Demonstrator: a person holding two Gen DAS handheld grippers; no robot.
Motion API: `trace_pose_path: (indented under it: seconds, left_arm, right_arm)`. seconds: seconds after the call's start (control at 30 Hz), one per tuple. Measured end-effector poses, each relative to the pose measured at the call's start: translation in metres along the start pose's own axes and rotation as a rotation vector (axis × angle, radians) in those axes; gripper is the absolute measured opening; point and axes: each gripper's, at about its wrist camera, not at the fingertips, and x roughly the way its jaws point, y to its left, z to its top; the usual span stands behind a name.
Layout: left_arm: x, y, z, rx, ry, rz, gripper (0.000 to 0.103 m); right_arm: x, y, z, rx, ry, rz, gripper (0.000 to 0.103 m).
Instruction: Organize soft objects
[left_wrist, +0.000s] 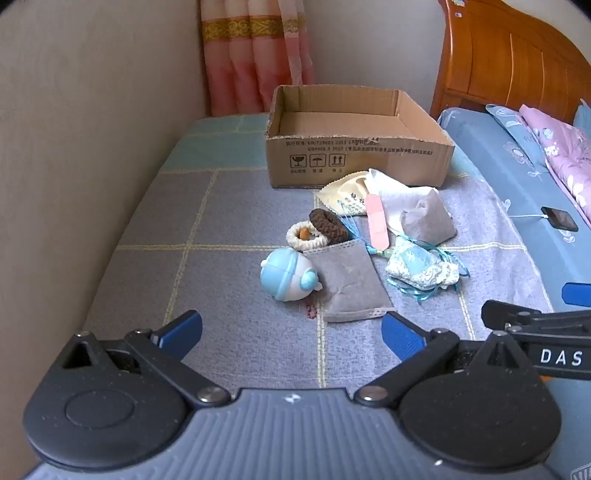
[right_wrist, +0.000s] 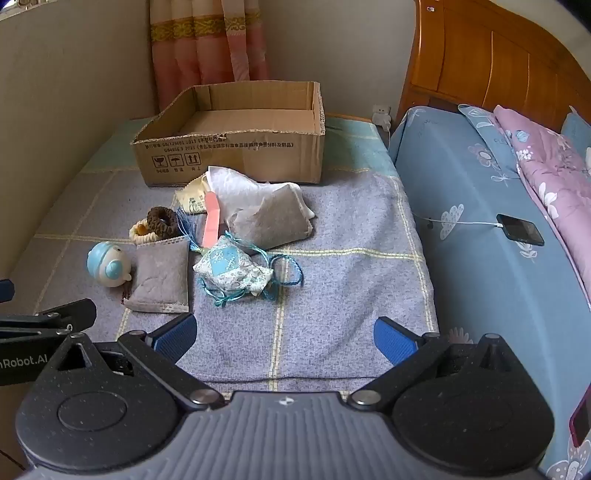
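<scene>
Left wrist view: we hold our left gripper (left_wrist: 291, 330) tilted down over the checked blanket (left_wrist: 229, 332), jaws spread wide and gripping nothing. Just ahead of it, slightly right, lies a flat grey pouch (left_wrist: 349, 282), with a blue-and-white toy (left_wrist: 286, 275) touching the pouch's left edge. Beyond these sit two hair ties (left_wrist: 317, 227), a pink plaster (left_wrist: 377, 221), a patterned blue sachet (left_wrist: 421, 267) and a puffy grey pouch (left_wrist: 428, 219). Farthest stands the cardboard box (left_wrist: 360, 157), empty (likely where the pile goes). Our right gripper (right_wrist: 286, 338) hovers alongside, equally wide and empty, the sachet (right_wrist: 231, 269) ahead and left of it, both angled for a first pick.
</scene>
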Motion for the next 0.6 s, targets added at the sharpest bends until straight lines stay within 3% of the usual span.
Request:
trace_pose_path:
  seconds: [0.6]
  left_arm:
    - [-0.0012,0.0021,0.0007,-0.008,0.000,0.000,0.102]
  right_arm:
    - [-0.0011,0.0010,-0.0009,-0.006,-0.006,-0.004,0.103]
